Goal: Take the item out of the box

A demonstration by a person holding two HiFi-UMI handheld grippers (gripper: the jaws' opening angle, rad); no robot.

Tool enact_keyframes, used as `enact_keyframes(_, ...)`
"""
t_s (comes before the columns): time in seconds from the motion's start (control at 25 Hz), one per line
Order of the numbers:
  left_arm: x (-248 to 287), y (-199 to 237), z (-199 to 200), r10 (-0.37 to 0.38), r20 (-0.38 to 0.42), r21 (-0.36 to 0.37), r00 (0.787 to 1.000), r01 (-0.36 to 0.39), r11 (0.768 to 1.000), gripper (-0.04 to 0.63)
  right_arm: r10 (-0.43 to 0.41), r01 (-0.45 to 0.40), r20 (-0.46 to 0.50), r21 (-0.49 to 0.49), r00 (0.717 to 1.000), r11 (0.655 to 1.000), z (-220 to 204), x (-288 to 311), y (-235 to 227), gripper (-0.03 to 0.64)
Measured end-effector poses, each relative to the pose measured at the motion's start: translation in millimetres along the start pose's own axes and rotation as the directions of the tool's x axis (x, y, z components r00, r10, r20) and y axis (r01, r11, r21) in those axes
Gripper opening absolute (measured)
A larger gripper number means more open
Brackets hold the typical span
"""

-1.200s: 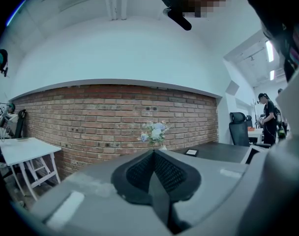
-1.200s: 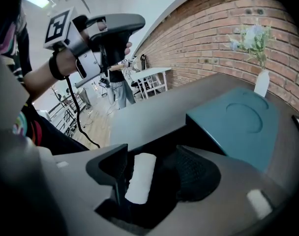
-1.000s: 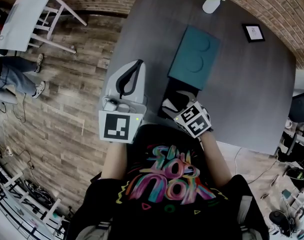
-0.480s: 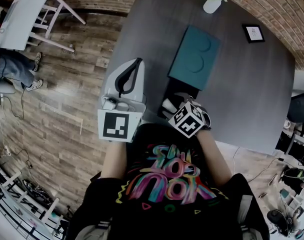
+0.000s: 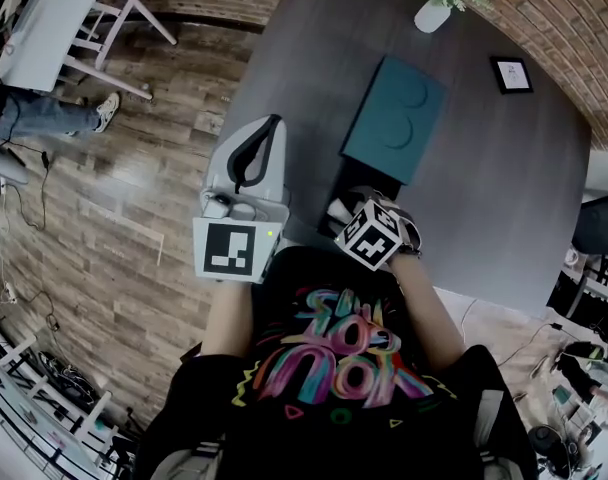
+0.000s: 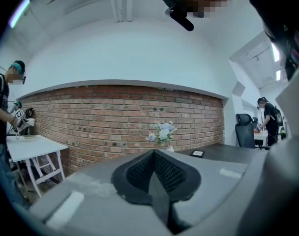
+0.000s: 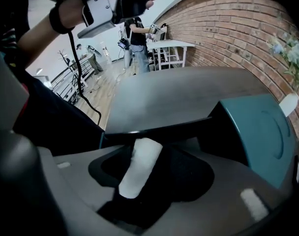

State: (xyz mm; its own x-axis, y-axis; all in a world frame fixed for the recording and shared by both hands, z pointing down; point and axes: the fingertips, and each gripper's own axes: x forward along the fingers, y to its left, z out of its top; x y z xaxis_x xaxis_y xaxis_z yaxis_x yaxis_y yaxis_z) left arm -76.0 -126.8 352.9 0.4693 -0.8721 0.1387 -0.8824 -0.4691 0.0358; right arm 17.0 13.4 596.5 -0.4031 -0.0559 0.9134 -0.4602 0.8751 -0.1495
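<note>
An open black box point(image 5: 334, 190) stands at the near edge of the dark grey table point(image 5: 504, 198), and its teal lid point(image 5: 394, 118) lies just beyond it. My right gripper point(image 5: 346, 206) points steeply down into the box. In the right gripper view a white oblong item point(image 7: 138, 170) lies between the jaws of my right gripper point(image 7: 149, 156), towards the left one. The jaws have just been closing but stand wider than the item, so they are open. My left gripper point(image 5: 272, 126) is held level over the table's left edge, shut on nothing, its pads meeting in the left gripper view point(image 6: 153, 156).
A white vase of flowers point(image 5: 434, 8) and a small framed picture point(image 5: 511, 73) stand at the table's far side. A white table point(image 5: 54, 28) and a person's legs point(image 5: 44, 118) are on the wooden floor to the left. A brick wall runs behind.
The right gripper has rolled, its marker cube turning, and has sunk slightly into the box. The left gripper has stayed where it was.
</note>
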Motion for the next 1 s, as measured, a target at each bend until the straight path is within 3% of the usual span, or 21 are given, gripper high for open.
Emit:
enact_keyframes(0.4,-6,8,4,0.011,0.006,0.002,1.0,-0.011,1.0,-0.002,0.007,-0.007,0.001,0.006,1.0,1.0,3,4,2,0.146)
enact_keyframes(1.0,3,-2,9,-0.013,0.014,0.012,1.0,0.013,1.0,-0.002,-0.034,0.025,0.097,0.092,0.995,0.995,6,-18,-16,0.133)
